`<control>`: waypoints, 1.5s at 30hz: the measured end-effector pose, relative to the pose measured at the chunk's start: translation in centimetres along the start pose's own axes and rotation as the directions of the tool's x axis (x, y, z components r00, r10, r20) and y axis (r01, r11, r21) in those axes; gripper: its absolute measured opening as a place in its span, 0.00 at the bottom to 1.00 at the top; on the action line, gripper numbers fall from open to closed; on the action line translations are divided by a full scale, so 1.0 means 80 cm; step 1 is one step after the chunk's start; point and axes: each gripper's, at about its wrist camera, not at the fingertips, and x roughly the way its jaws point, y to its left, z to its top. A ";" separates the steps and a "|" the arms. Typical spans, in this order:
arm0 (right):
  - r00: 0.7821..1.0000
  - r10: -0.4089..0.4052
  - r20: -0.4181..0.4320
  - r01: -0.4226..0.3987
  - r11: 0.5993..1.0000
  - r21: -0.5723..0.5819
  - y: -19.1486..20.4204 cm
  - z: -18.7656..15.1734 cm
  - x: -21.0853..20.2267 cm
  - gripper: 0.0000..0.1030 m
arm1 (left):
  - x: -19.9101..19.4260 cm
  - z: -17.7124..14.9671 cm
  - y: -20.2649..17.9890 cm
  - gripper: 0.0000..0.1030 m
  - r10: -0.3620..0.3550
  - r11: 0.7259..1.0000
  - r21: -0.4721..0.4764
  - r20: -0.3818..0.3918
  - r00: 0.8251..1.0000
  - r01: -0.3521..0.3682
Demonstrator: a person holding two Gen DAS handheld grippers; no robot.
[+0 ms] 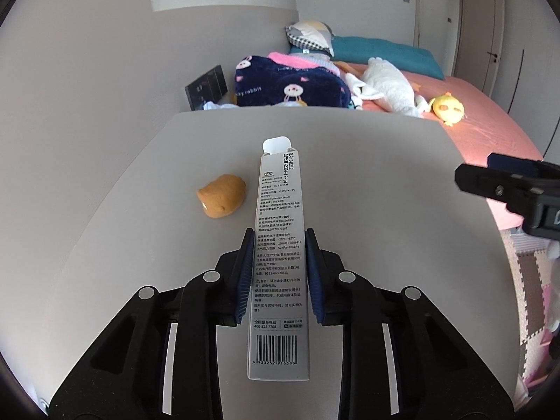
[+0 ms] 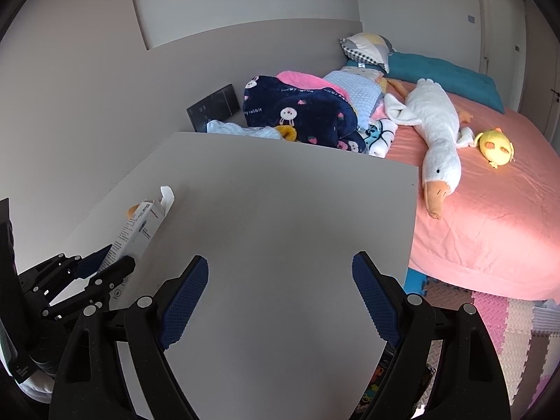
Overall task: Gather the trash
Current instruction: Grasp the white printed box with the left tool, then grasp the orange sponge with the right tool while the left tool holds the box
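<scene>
On carton [image 1: 278,255]: barcode 6933257916388

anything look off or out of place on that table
Not much. The long box held in the left tool has its end flap hanging open. Beside it a small brown lump lies alone on the table; what it is I cannot tell. Nothing looks spilled or broken.

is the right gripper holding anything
No, the right gripper stands wide open over the bare table with nothing between its pads.
</scene>
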 end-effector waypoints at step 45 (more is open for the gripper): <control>0.983 0.121 -0.135 -0.151 0.960 -0.235 0.213 0.033 0.161 0.61 | -0.005 -0.023 0.158 0.27 0.159 0.963 -0.216 -0.038 0.987 -0.164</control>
